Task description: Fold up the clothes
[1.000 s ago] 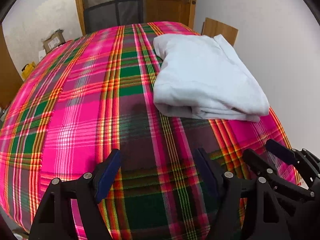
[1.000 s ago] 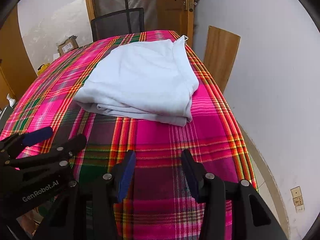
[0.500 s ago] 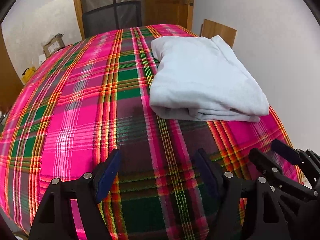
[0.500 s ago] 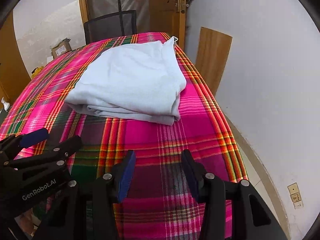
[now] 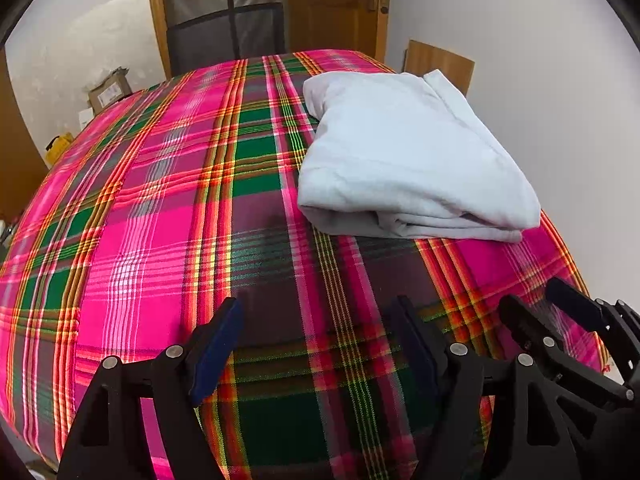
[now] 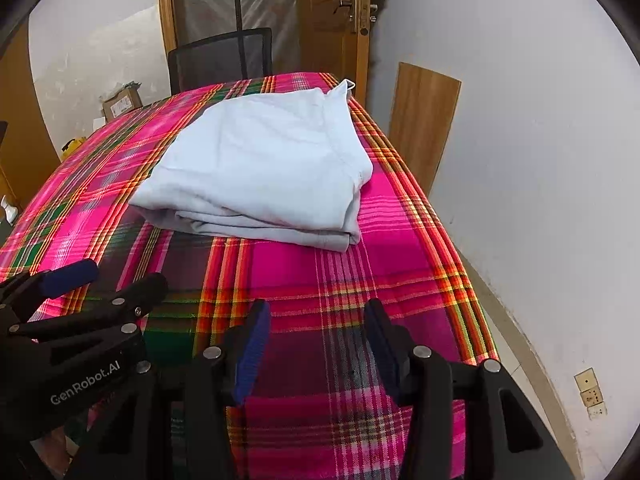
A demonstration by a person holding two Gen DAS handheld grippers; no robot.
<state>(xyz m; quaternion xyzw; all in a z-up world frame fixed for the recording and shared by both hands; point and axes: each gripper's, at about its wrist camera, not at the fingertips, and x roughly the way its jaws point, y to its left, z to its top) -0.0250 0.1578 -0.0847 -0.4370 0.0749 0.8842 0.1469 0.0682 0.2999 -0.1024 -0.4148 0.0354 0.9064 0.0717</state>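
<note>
A lived-in room of a home, used partly for storage, is being shown. A table is being covered by a bright pink, green and orange plaid cloth (image 5: 168,216), the kind of covering found in a household. A black mesh-backed chair (image 6: 222,58) is being kept at the table's far end. A varnished wooden door (image 6: 332,12) with a metal handle is being seen behind it, beside a doorway hung with plastic sheeting. A cardboard box (image 6: 122,102) is being stored on the floor, and a loose wooden board (image 6: 424,124) is being leaned against the plain white wall.
</note>
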